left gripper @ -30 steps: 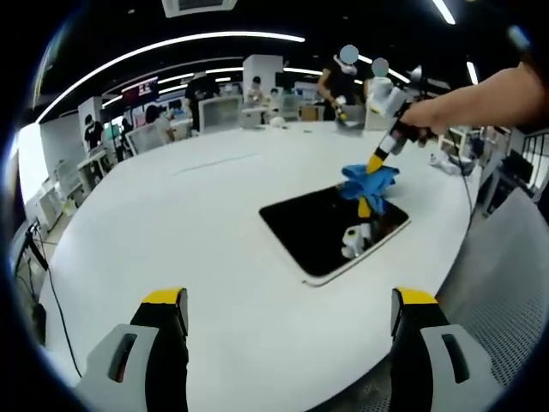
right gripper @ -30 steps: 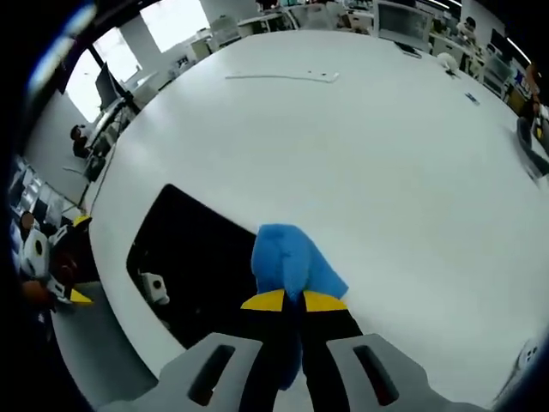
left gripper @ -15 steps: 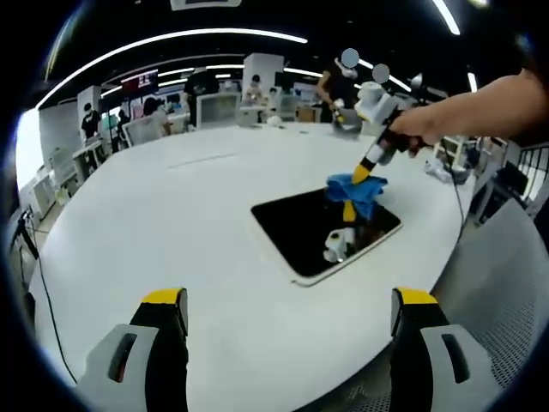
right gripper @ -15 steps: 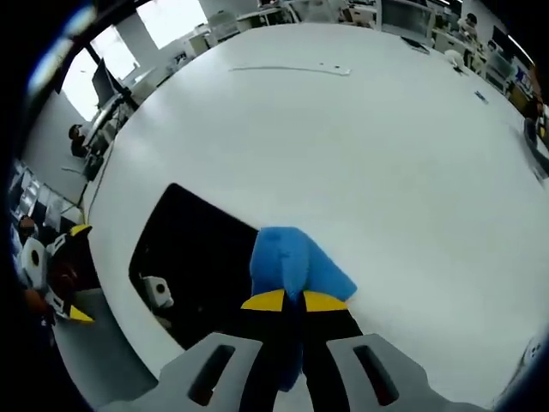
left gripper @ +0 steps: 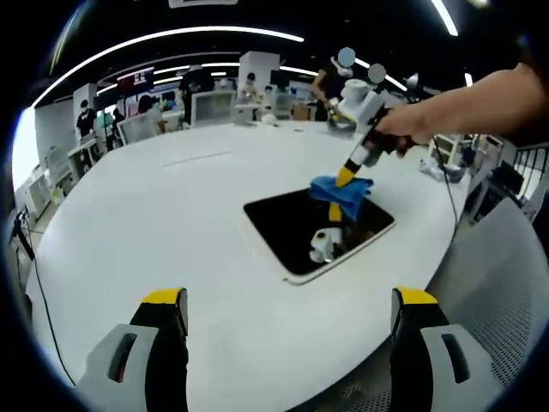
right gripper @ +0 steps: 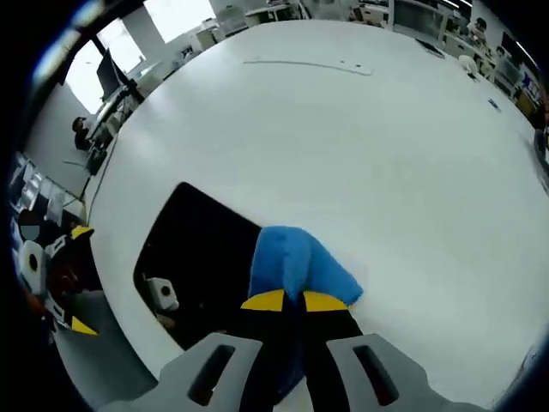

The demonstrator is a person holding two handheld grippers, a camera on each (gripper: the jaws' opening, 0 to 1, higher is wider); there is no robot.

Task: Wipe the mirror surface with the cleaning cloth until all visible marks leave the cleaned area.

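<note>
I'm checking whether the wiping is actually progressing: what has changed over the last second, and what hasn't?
The right gripper, shut on the blue cloth, has slid the cloth along the mirror edge, toward the left in the left gripper view. Much of the shift in both views is camera motion. The grip on the cloth is unchanged, the left gripper stays open and away from the mirror, and the mirror lies flat on the white table.

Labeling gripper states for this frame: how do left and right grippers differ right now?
The left gripper has its jaws spread wide with nothing between them; the right gripper is shut on the blue cloth. The left gripper hangs back above the near part of the white table, off the mirror; the right gripper presses the cloth onto the mirror's edge. Both have yellow-tipped black jaws.
</note>
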